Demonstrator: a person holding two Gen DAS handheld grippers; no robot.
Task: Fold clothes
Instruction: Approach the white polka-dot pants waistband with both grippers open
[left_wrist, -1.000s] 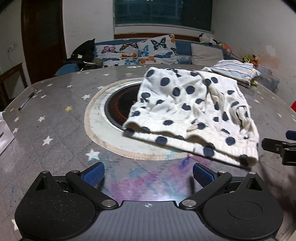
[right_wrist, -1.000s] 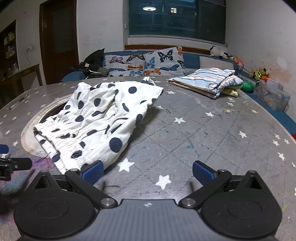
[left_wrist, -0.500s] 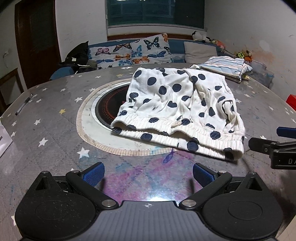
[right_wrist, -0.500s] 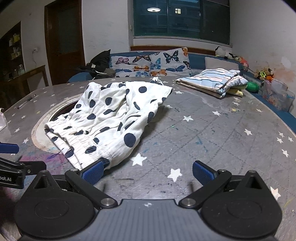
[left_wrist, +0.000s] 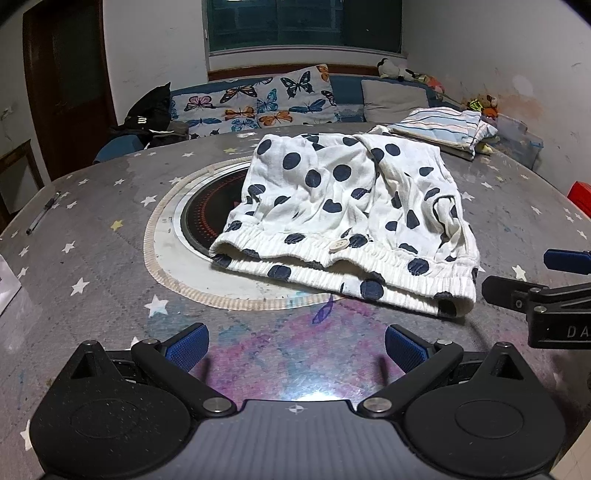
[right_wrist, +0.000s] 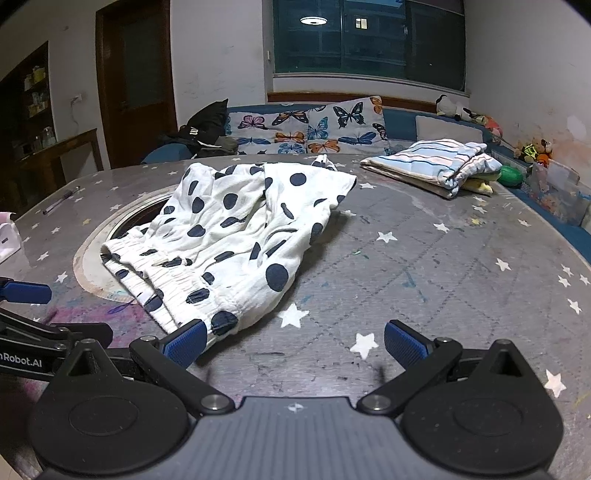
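It was a lived-in home room: a blue sofa (right_wrist: 399, 125) with butterfly-print cushions (right_wrist: 306, 127) ran under a dark window (right_wrist: 365, 38) (night outside), plush toys (right_wrist: 456, 109) crowded its back, and a round star-patterned table (right_wrist: 443, 258) stood before a wooden door (right_wrist: 135, 81).

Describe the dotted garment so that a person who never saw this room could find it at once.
Start at the round grey table with white stars. Near its middle is a dark round inset, and the dotted garment lies partly over it, elastic waistband with one pale button toward the grippers. It is white with big navy dots and lies crumpled, while the only other clothes, at the far edge, are striped and folded.
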